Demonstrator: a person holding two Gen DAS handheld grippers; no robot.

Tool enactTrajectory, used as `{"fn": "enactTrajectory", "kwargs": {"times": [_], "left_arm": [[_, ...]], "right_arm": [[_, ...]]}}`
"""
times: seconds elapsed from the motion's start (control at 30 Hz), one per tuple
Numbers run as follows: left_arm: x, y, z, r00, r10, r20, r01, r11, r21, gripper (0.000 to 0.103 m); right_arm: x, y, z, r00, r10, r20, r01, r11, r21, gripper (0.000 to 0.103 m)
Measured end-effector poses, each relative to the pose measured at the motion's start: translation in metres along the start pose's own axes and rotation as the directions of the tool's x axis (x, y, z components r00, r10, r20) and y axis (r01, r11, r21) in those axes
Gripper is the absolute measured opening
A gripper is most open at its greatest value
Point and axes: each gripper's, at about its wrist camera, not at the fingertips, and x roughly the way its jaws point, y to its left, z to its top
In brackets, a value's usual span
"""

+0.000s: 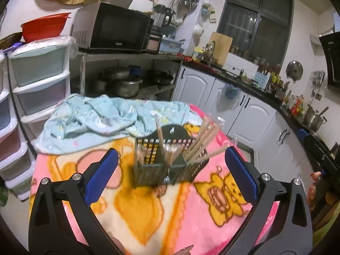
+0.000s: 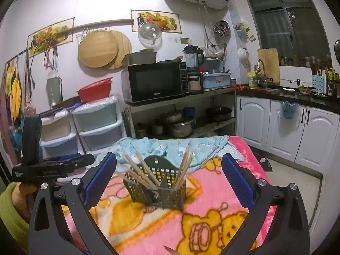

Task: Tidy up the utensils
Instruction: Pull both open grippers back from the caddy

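Centrally on the pink cartoon blanket (image 2: 212, 191) stands a dark perforated utensil holder (image 2: 157, 193), chopsticks (image 2: 140, 171) splayed from both its compartments. It sits at twelve o'clock beyond each gripper, left gripper (image 1: 170, 174) and right gripper (image 2: 169, 178) both spread wide, holding nothing.

we hold our left gripper (image 1: 171, 177) level with its blue-padded fingers (image 1: 101, 175) spread wide and nothing between them. our right gripper (image 2: 169, 179) is posed the same way, jaws wide apart and empty. in the right wrist view the left gripper (image 2: 53, 167) shows side-on at the left edge, gripped by our left hand (image 2: 21, 197) in a green sleeve. a blurred shape at the right edge of the left wrist view may be our right hand (image 1: 316, 188).
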Motion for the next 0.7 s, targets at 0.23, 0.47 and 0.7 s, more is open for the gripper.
{"fn": "enactTrajectory", "kwargs": {"times": [0.23, 0.47, 0.7], "left_arm": [[-0.007, -0.007, -0.019, 1.0, 0.016, -0.02, -0.015, 1.0, 0.023, 0.092], [-0.005, -0.015, -0.045, 0.996, 0.043, -0.076, -0.039, 0.998, 0.057, 0.092], [-0.011, -0.015, -0.071, 0.994, 0.075, -0.081, -0.07, 0.996, 0.06, 0.092]], "right_arm": [[-0.009, 0.006, -0.02, 0.999, -0.018, -0.031, 0.017, 1.0, -0.023, 0.096], [-0.01, 0.011, -0.037, 0.997, -0.015, -0.076, 0.013, 0.999, -0.031, 0.096], [-0.005, 0.013, -0.064, 0.989, -0.007, -0.147, 0.005, 1.0, -0.013, 0.096]]}}
